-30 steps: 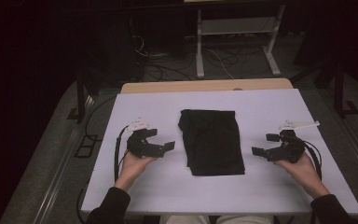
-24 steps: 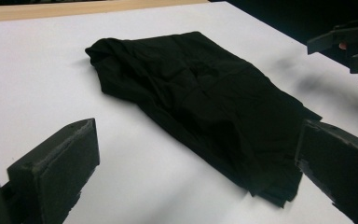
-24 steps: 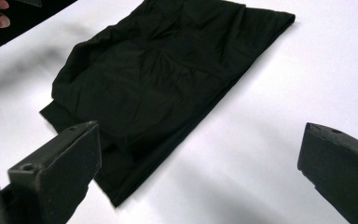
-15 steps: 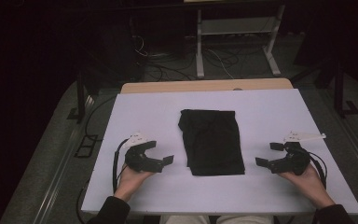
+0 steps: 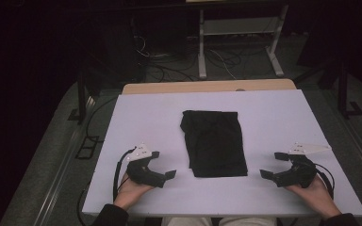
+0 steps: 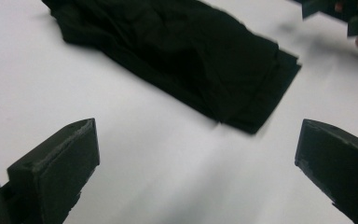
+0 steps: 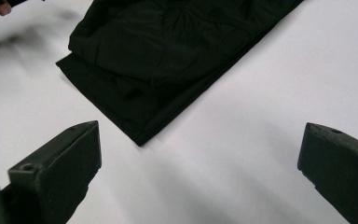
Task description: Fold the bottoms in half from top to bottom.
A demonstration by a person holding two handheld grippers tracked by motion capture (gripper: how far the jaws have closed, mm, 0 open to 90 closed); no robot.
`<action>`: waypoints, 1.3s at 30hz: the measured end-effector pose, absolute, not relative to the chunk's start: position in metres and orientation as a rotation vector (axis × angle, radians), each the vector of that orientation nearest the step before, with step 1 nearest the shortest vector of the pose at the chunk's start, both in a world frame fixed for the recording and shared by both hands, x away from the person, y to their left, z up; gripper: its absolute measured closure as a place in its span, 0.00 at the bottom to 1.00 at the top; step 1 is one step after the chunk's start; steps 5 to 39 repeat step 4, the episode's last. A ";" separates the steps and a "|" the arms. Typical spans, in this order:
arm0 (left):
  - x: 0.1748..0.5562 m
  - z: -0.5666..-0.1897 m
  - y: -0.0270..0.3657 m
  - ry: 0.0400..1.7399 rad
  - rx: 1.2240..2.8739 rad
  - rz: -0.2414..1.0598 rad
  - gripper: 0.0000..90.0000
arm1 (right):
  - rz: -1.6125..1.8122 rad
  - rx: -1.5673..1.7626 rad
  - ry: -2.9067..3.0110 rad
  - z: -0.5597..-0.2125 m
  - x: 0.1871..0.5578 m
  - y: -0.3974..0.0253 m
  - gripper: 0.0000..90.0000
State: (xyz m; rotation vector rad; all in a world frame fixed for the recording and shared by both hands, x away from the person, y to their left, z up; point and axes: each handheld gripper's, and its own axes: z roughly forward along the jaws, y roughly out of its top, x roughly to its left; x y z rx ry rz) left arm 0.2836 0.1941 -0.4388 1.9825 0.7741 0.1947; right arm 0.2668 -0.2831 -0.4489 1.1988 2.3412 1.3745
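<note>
Your left gripper (image 5: pixel 162 164) sits low over the white worktop (image 5: pixel 146 117) near its front left corner, held in your left hand (image 5: pixel 131 189), with its jaws spread wide and nothing between them. In the left gripper view those two black jaws stand far apart at the lower corners, with bare worktop between them, and they point toward the near end of the folded black cloth (image 6: pixel 186 51).

Your right gripper (image 5: pixel 273 165) sits near the front right corner, held in your right hand (image 5: pixel 313 192), and it mirrors the left one: jaws wide open, holding nothing, aimed inward at the cloth. In the right gripper view the jaws frame an open stretch of worktop, and the cloth's near corner lies just beyond them, not touching either jaw.

The folded black cloth (image 5: pixel 215 142) lies flat in the middle of the worktop, its long side running from the back edge toward the front edge. It is a rough rectangle with a few creases and layered edges showing at the front end. It lies between your two grippers, apart from both. A cable (image 5: pixel 118 172) loops from the left gripper near the left edge.
</note>
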 end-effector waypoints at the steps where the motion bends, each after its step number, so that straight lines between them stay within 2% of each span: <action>1: 0.284 -0.440 0.193 0.771 1.997 0.185 0.00 | 1.370 1.200 2.346 -0.449 0.266 -0.283 0.00; 39: 0.284 -0.442 0.191 0.759 2.021 0.175 0.00 | 1.349 1.185 2.360 -0.451 0.266 -0.282 0.00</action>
